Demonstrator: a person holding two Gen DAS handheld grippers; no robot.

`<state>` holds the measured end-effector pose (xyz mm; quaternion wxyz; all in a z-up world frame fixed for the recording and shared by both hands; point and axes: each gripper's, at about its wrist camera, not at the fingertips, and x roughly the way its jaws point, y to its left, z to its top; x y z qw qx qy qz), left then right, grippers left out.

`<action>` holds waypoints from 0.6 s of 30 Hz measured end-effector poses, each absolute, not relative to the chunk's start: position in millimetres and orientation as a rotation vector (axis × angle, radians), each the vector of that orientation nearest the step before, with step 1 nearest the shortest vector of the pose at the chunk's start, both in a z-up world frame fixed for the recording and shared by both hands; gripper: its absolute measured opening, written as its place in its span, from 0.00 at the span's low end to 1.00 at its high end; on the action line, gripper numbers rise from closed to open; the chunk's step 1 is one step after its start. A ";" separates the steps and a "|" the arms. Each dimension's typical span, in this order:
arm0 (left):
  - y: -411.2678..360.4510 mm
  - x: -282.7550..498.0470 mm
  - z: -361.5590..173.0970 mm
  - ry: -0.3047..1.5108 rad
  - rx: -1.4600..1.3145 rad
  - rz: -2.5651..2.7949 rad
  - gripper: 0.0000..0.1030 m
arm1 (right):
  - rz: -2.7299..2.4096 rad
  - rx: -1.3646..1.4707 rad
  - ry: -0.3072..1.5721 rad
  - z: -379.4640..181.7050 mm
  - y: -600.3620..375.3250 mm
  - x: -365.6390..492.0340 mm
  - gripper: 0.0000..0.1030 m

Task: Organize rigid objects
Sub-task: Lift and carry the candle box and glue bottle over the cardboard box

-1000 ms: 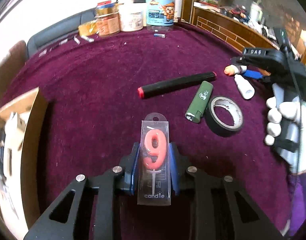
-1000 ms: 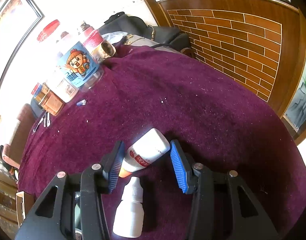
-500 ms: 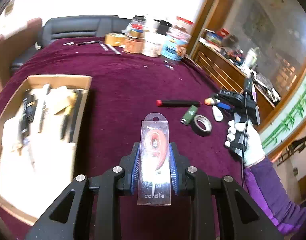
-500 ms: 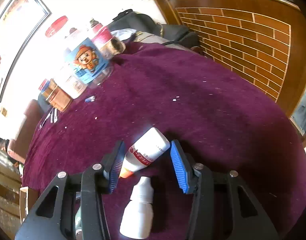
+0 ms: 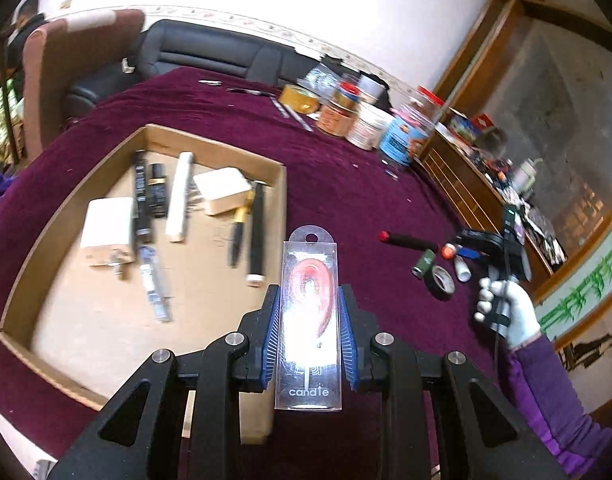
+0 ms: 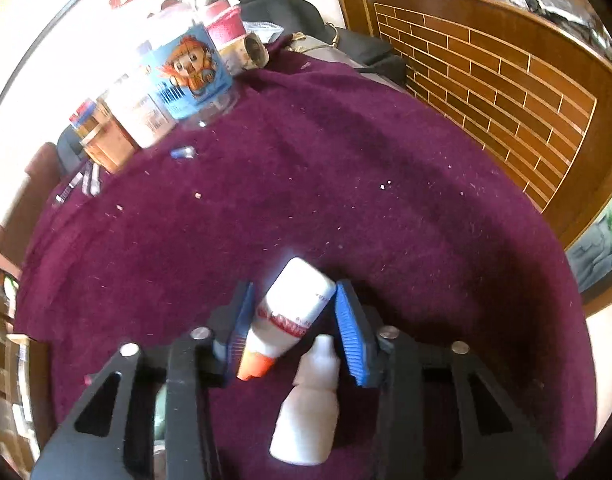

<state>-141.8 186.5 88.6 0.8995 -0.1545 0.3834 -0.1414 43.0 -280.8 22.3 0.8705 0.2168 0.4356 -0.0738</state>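
The left gripper [image 5: 308,318] is clenched on the candle pack [image 5: 309,320], pads pressing its two long edges so the flat clear case stands upright along the fingers; gripped that way it cannot pivot and can be laid flat when let go. The pack is off the cloth, with the box's [image 5: 280,208] right wall just below it at about 10 o'clock. That suggests the carry is nearly done and the drop goes inside, among the pens [image 5: 237,228], white blocks [image 5: 222,194] and tubes lying in rough parallel on the cardboard floor.

At 2 o'clock, well apart, the marker [image 5: 409,240], lighter [image 5: 424,263] and tape roll [image 5: 441,282] lie on the purple cloth [image 5: 337,184], unsorted. Just beyond them is the right gripper [image 5: 463,251], in a white-gloved hand [image 5: 505,308].

From its own camera, the right gripper [image 6: 293,316] has its pads touching both sides of the glue bottle [image 6: 294,312], which lies slanted, orange cap toward 7 o'clock. It looks to be gripping it, though a firm squeeze cannot be confirmed. A dropper bottle [image 6: 309,412] lies just beside, at 6 o'clock, outside the pads. Far off at 11 o'clock, jars [image 6: 194,76] stand grouped at the table's edge.
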 end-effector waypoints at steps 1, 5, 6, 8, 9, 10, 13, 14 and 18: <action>193.1 -142.1 87.2 0.793 -0.328 -0.281 0.23 | -0.141 0.478 0.898 25.8 -281.9 39.3 0.28; 222.9 -145.7 79.4 0.792 -0.367 -0.229 0.23 | -0.089 0.534 0.850 43.3 -278.7 26.4 0.25; 230.3 -147.2 77.1 0.792 -0.382 -0.219 0.23 | -0.075 0.536 0.839 48.1 -276.2 22.6 0.25; 242.5 -149.7 72.7 0.791 -0.403 -0.202 0.23 | -0.039 0.544 0.823 56.3 -269.3 17.2 0.24; 247.0 -149.9 71.0 0.791 -0.413 -0.195 0.23 | -0.027 0.544 0.821 59.0 -266.0 15.6 0.24; 251.3 -150.5 68.6 0.793 -0.425 -0.189 0.23 | -0.011 0.537 0.821 62.2 -261.3 13.8 0.24; 259.7 -153.5 63.5 0.796 -0.459 -0.189 0.23 | 0.023 0.531 0.813 68.3 -251.1 9.2 0.24; 260.2 -153.5 63.7 0.794 -0.458 -0.189 0.23 | 0.031 0.528 0.810 70.1 -248.8 8.3 0.24; 259.7 -155.1 65.5 0.784 -0.446 -0.196 0.23 | 0.099 0.512 0.795 85.1 -230.6 -2.5 0.24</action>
